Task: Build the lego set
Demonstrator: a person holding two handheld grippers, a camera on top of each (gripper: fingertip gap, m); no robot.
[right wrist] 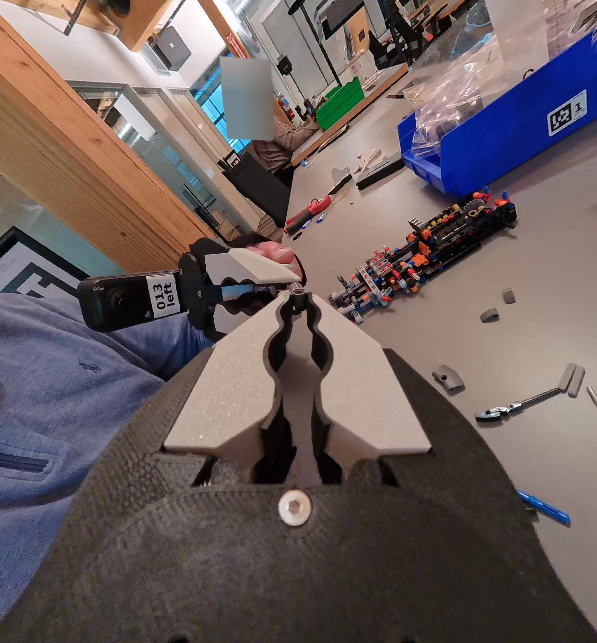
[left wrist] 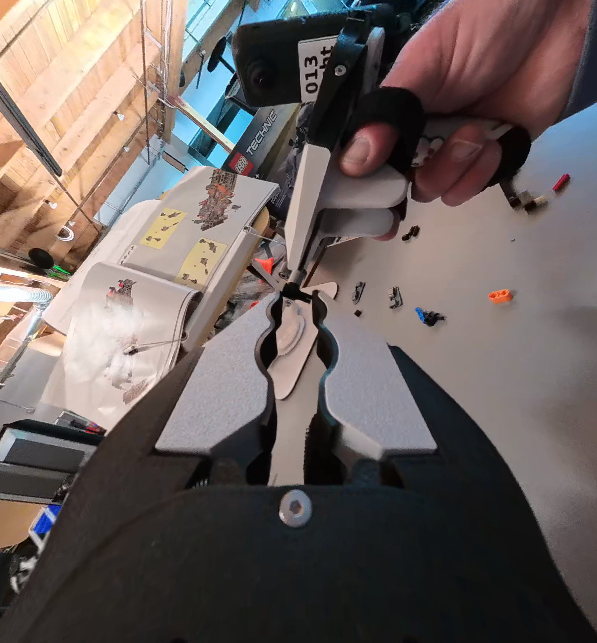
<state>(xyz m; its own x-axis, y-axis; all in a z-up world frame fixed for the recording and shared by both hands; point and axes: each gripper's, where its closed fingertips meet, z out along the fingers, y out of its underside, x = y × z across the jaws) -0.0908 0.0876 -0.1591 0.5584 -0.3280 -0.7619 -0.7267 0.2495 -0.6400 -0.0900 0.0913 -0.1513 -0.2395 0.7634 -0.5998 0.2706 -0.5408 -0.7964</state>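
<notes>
Your left gripper [left wrist: 295, 295] is closed on a small black pin [left wrist: 294, 291], pinched at the very tips. Your right gripper [right wrist: 299, 301] is closed too, on a small dark bush piece [right wrist: 297, 291] with a hole in its end. The two tips meet nose to nose above the table [left wrist: 499, 348] — I judge you are pressing the pin into that hole.

To do it well, keep both axes on one line before you push. Push straight and gently, because a tilted pin will jam or jump out of the jaws. Do not loosen either grip until the pin sits fully.

The half-built model [right wrist: 426, 247] lies on the table at about 1 o'clock in the right wrist view, well apart from your grippers, with the blue bin [right wrist: 499, 139] behind it. In the left wrist view loose parts lie at 3 o'clock — an orange piece [left wrist: 500, 296] among them — and the open instruction booklet [left wrist: 171, 250] stands at 10 o'clock.
</notes>
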